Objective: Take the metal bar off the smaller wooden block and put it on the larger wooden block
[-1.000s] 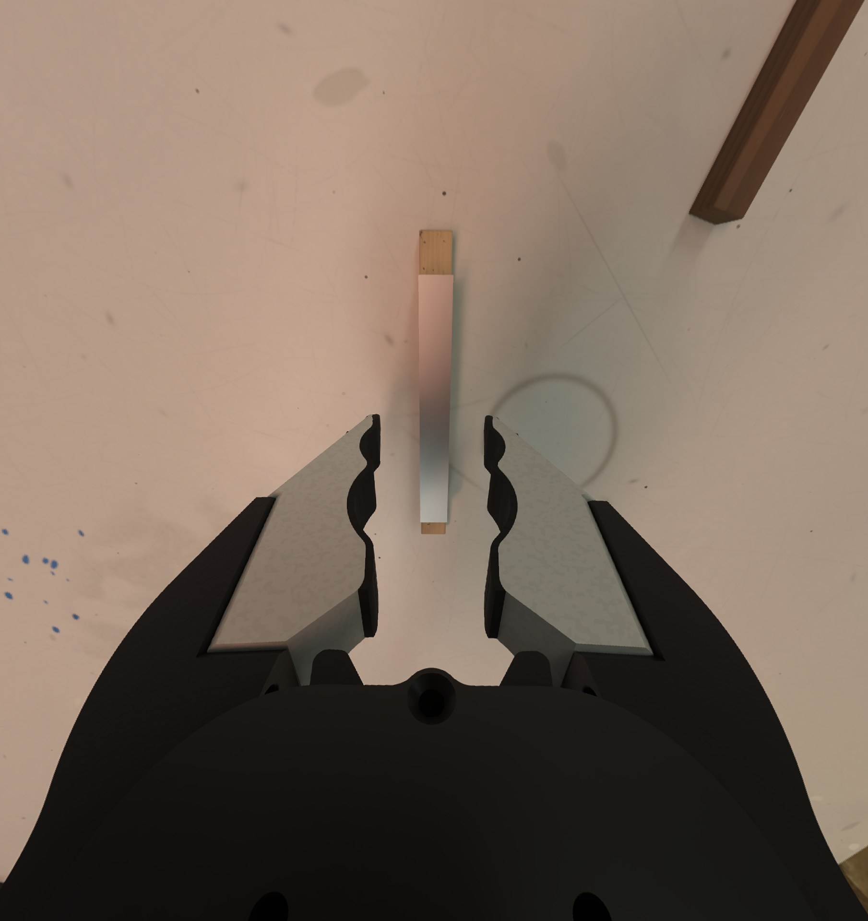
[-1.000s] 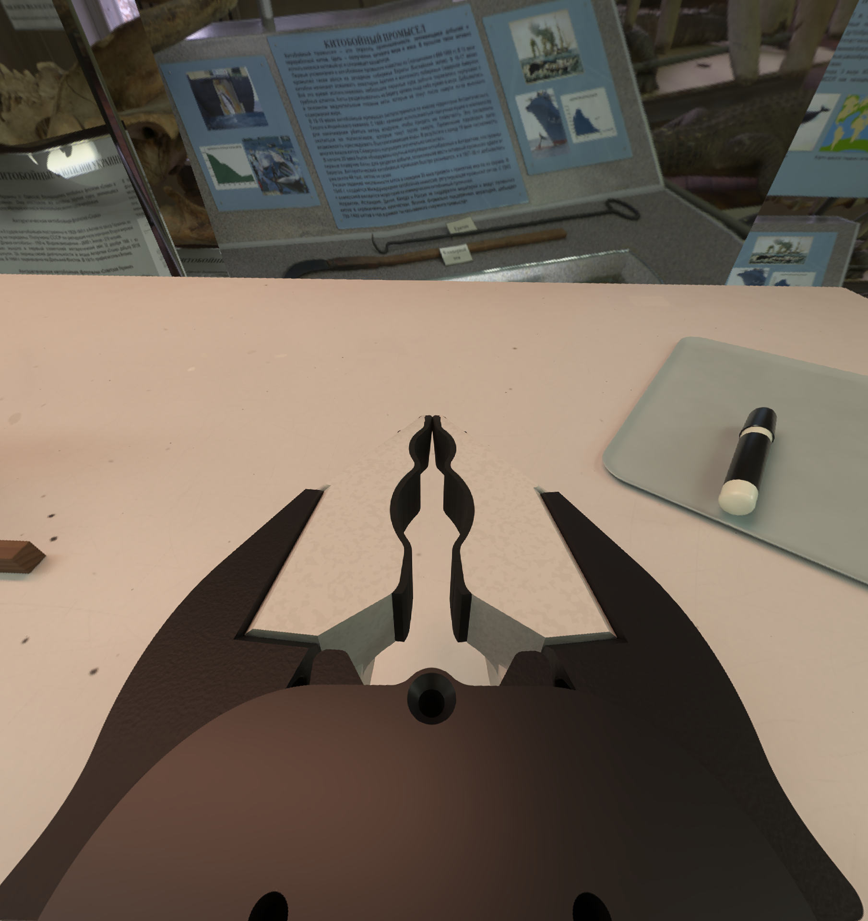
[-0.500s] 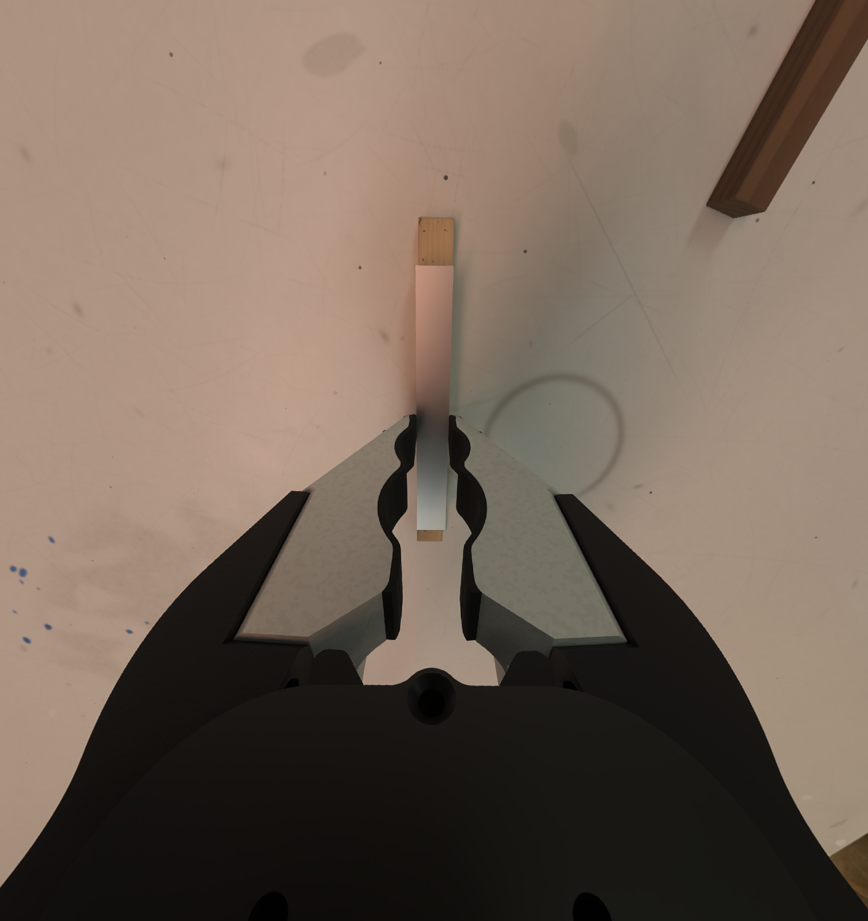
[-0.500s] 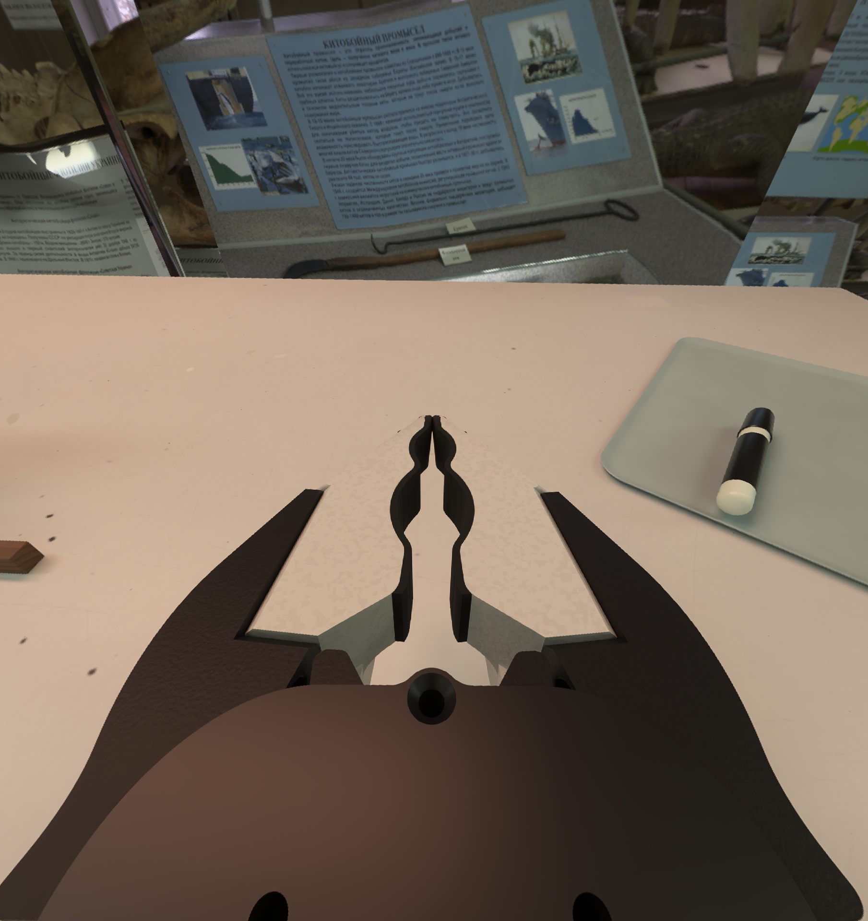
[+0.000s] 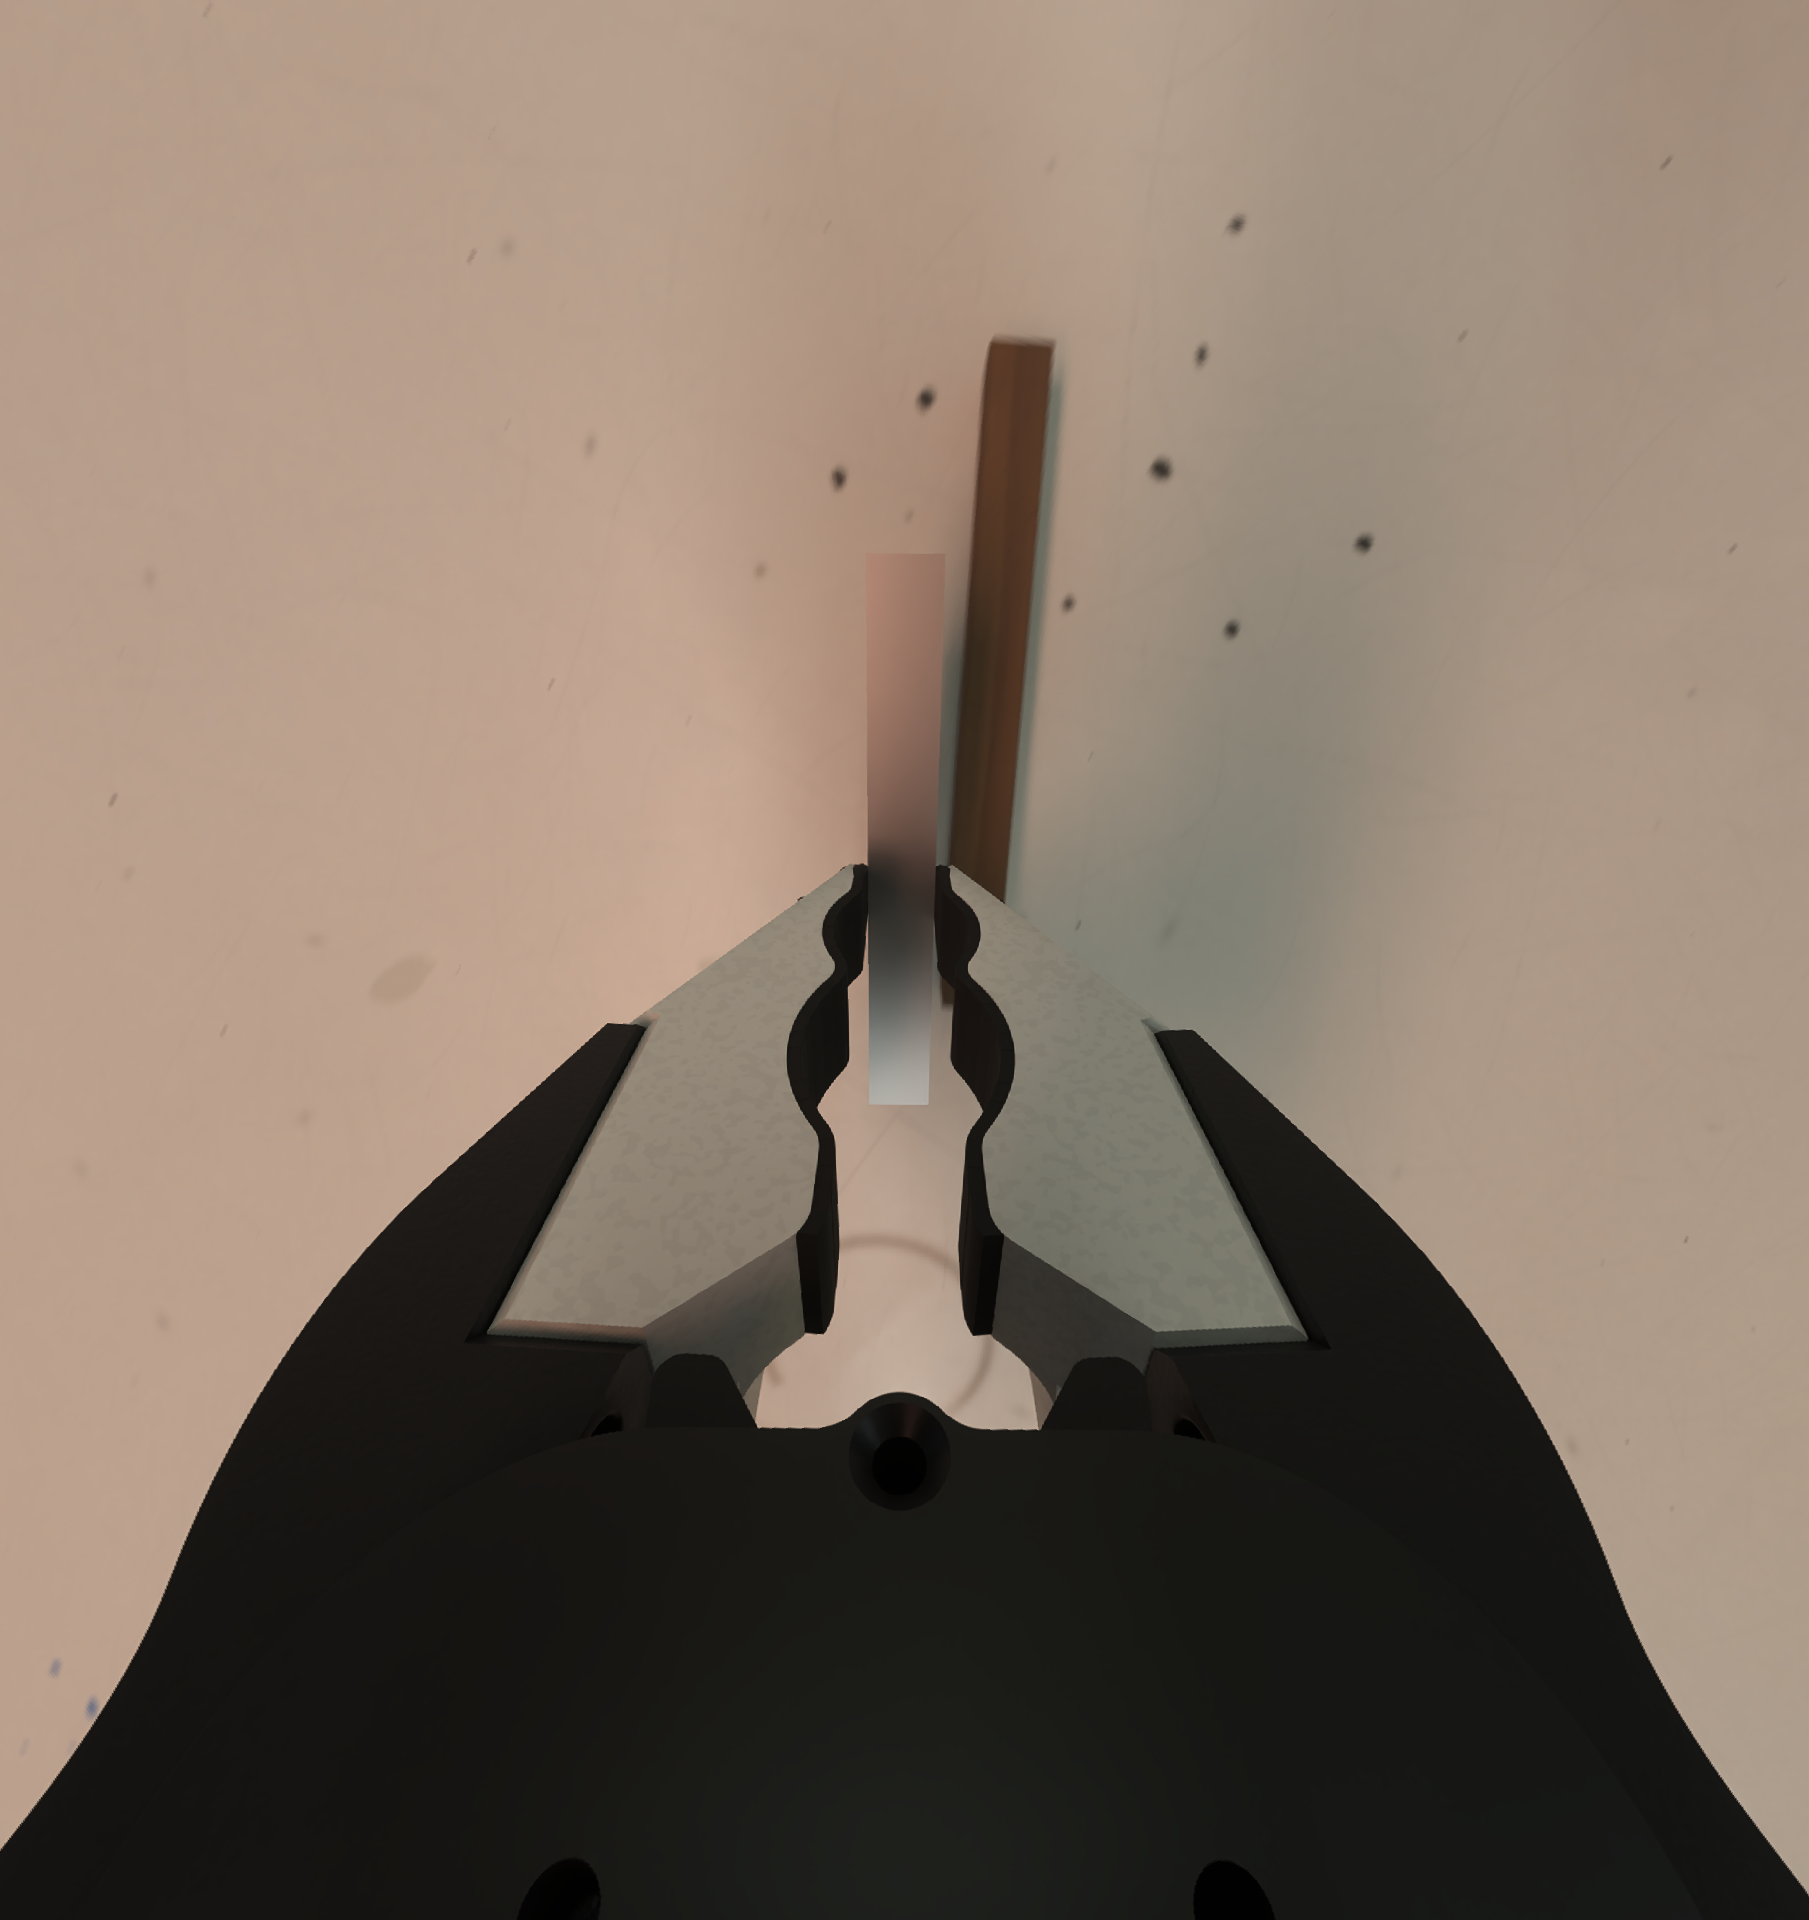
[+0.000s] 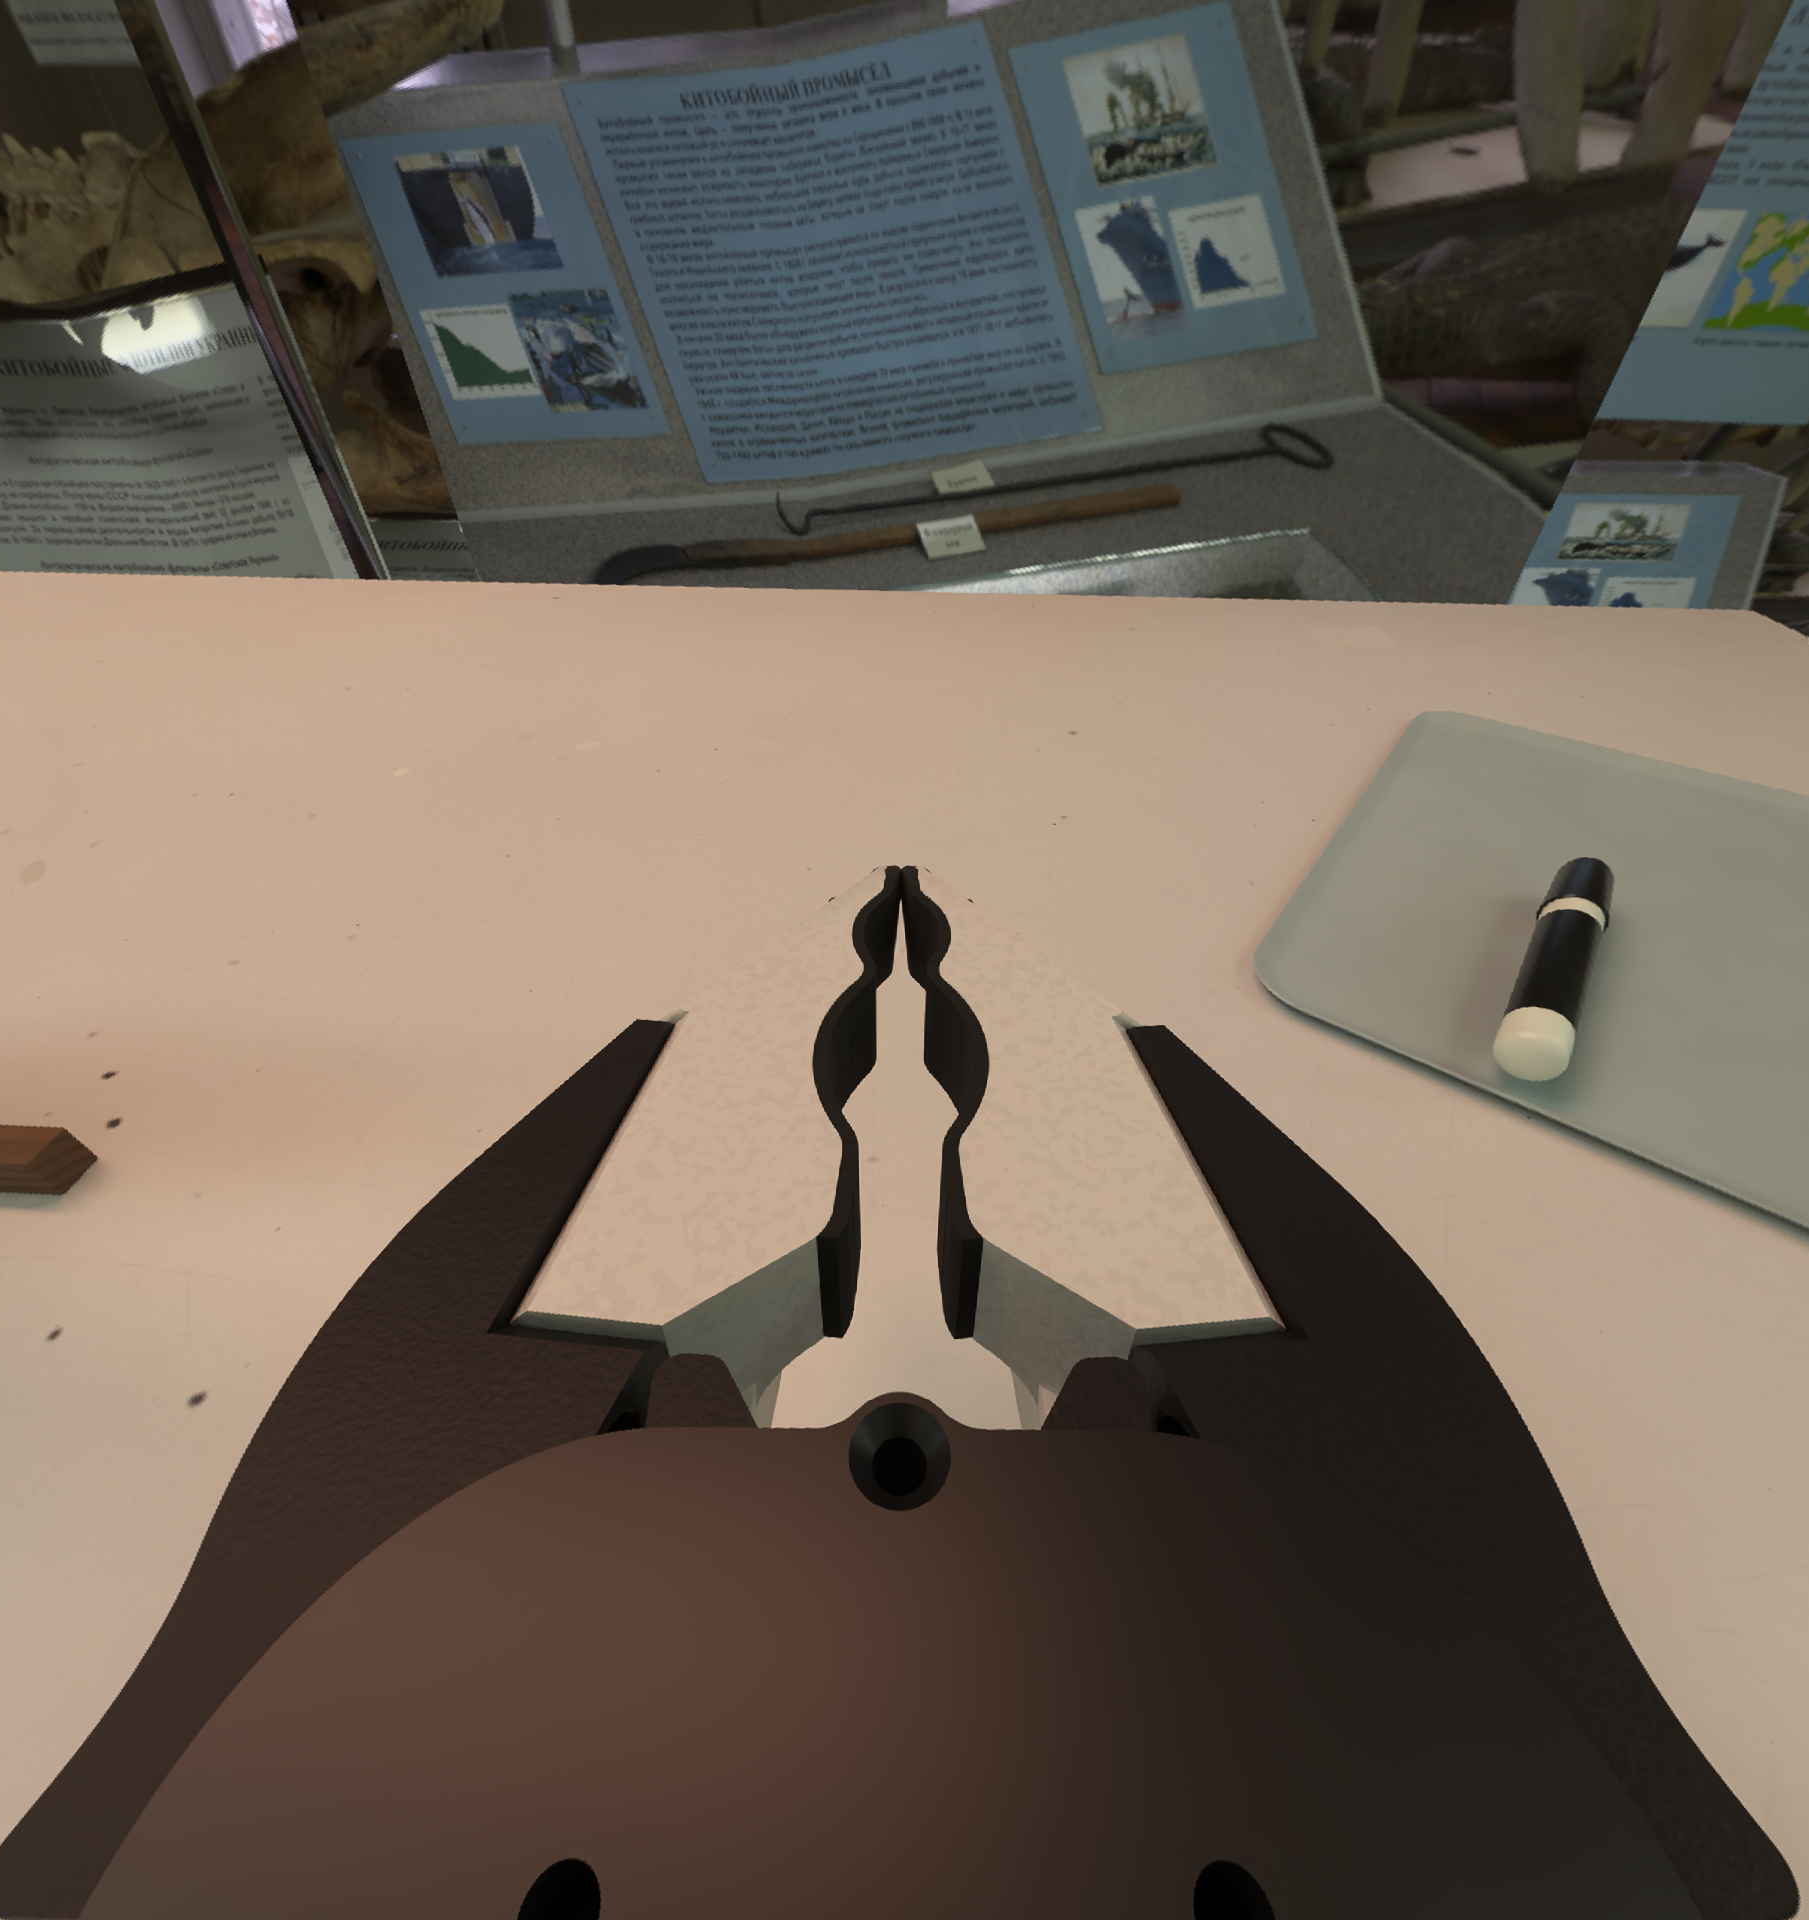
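left gripper (image 5: 901, 883) clamps the metal bar (image 5: 903, 727), just left of the dark wooden block (image 5: 1004, 623). shift right, align lengthwise, lower level. right gripper (image 6: 900, 878) closed, empty.

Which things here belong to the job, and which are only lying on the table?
For the job:
- metal bar, held by the left gripper
- dark wooden block

Only lying about:
- grey tray
- black marker
- right gripper, shut, empty

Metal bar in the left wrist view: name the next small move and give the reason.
Probably shift the left hand-held gripper slightly rightward, then lower. It is shut on the metal bar, which lies beside the larger wooden block, nearly parallel, with its right edge overlapping the block's left edge but not centred over it.
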